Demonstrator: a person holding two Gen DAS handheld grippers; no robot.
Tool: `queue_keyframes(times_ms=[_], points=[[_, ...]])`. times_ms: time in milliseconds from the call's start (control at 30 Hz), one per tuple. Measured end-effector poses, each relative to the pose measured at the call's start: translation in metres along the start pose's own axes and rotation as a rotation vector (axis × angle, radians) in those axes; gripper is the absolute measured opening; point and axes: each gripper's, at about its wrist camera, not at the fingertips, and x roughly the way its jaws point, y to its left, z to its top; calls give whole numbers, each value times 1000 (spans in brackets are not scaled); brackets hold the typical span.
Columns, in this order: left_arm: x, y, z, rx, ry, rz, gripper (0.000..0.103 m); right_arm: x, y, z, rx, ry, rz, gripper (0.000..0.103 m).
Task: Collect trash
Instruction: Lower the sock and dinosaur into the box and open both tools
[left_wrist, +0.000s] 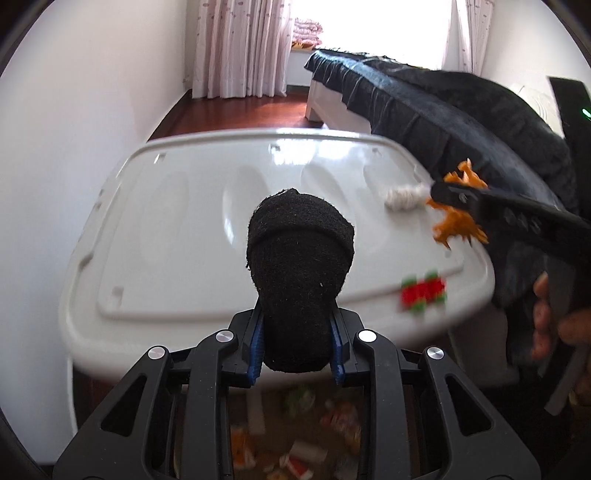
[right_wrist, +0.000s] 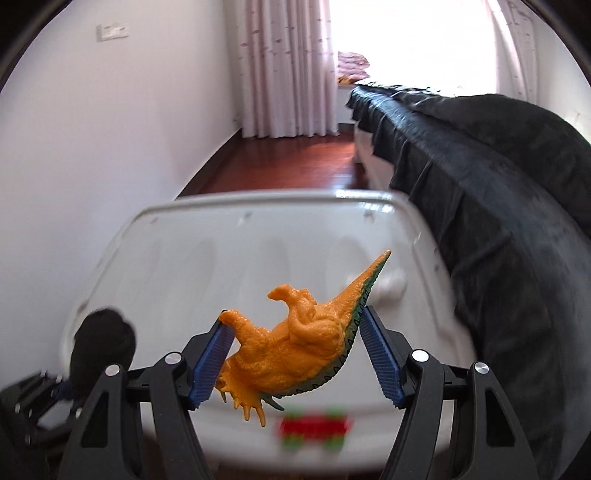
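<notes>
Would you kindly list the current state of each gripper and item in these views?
Left gripper: shut on black sock.
Black sock: held upright.
Right gripper: shut on orange plastic dinosaur.
Orange plastic dinosaur: held, belly up.
White plastic lid: lying flat.
Red-green wrapper: resting on lid.
White crumpled wad: resting on lid.
</notes>
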Motion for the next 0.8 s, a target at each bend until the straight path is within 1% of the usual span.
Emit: queue_keyframes(times_ms=[33,100,167,267,367,400,433,467,500,533,633,733,800], points=[[-5,2,-13,-1,21,3,27,-5,5,-17,1,23,15,68],[-13,4,-41,-4,67,11,27,-12,17,-56,-1,97,55,68],[-17,6,-67,-8,114,14,27,-15,29,-90,-10,165,73,68],[-17,9,-93,-10,168,22,27,-14,41,-125,-34,235,70,68],[-16,10,-106,-22,221,36,30,-8,41,-150,-21,312,77,69],[-17,10,-108,-23,230,44,37,-6,40,-156,-15,333,72,70],[-16,10,-109,-20,243,56,49,-4,39,-163,-6,356,61,72],[-16,10,-111,-13,253,79,56,-3,37,-165,6,364,55,81],[-17,10,-112,-8,253,99,67,-4,33,-167,32,362,44,85],[-18,10,-113,-2,250,116,70,-6,30,-167,50,356,37,87],[-20,7,-112,14,243,119,71,-15,12,-159,147,319,42,88],[-23,9,-109,-2,215,87,71,-25,0,-154,200,272,41,88],[-28,9,-105,-15,180,68,71,-37,-7,-151,216,220,31,88]])
